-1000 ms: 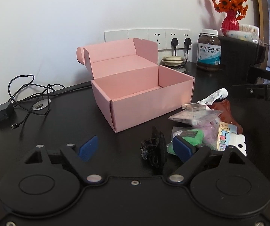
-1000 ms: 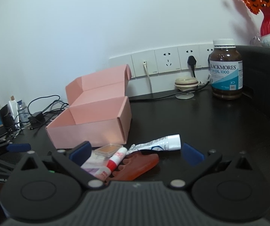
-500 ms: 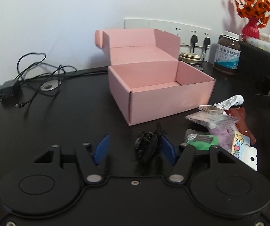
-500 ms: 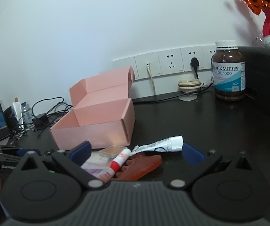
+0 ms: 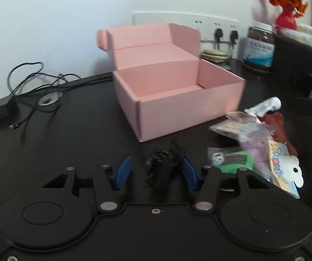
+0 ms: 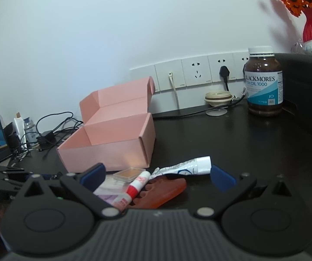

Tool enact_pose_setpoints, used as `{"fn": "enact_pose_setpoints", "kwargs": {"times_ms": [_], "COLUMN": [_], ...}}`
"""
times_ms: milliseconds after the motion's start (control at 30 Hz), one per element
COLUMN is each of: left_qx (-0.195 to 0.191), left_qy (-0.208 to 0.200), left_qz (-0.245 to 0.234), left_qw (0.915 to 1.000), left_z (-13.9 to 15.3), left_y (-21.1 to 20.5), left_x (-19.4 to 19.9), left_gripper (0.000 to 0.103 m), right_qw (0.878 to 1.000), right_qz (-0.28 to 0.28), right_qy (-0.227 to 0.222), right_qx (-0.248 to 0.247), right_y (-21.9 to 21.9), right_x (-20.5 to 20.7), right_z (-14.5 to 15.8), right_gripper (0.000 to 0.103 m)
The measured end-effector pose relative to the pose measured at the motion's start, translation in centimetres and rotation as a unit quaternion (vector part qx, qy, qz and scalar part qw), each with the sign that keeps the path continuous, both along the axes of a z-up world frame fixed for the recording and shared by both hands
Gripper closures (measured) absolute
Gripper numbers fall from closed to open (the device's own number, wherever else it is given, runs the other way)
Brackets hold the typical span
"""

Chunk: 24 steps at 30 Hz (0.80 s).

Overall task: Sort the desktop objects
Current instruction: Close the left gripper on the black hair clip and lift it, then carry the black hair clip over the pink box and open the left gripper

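Both wrist cameras face—low, close—the pink box [image 5: 177,100] (shared).

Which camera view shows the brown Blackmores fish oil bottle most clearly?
The right wrist view: the Blackmores fish oil bottle stands whole and sharp by the wall sockets, with a readable label. The left wrist view shows the bottle smaller and blurred at the far right.

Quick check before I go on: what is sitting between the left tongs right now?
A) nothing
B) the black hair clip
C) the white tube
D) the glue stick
B: in the left wrist view the black hair clip lies between the blue pads of the left tongs, just in front of the pink box.
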<state>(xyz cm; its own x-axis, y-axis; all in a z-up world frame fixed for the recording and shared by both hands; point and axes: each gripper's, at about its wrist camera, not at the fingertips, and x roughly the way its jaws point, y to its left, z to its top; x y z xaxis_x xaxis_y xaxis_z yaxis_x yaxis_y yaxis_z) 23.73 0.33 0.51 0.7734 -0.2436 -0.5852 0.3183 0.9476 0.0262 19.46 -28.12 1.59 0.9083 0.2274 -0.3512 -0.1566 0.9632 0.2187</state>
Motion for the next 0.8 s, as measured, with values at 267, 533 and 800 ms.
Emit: {"fn": "enact_pose_setpoints", "kwargs": {"times_ms": [267, 533, 800], "left_qx": [0.015, 0.016, 0.027], "left_qy": [-0.010, -0.038, -0.071], "left_qz": [0.006, 0.004, -0.007], "left_qw": [0.9998, 0.9991, 0.9971], "left_z": [-0.1, 1.0, 4.3], "left_y": [0.2, 0.3, -0.5], "left_x": [-0.2, -1.4, -0.7], "left_gripper": [0.075, 0.076, 0.076], "right_qw": [1.000, 1.000, 1.000], "right_qz": [-0.002, -0.003, -0.003], "right_qy": [0.001, 0.002, 0.003], "right_qx": [-0.001, -0.001, 0.001], "right_y": [0.0, 0.0, 0.0], "right_x": [0.0, 0.1, 0.1], "right_z": [0.0, 0.0, 0.0], "right_gripper": [0.001, 0.001, 0.001]}}
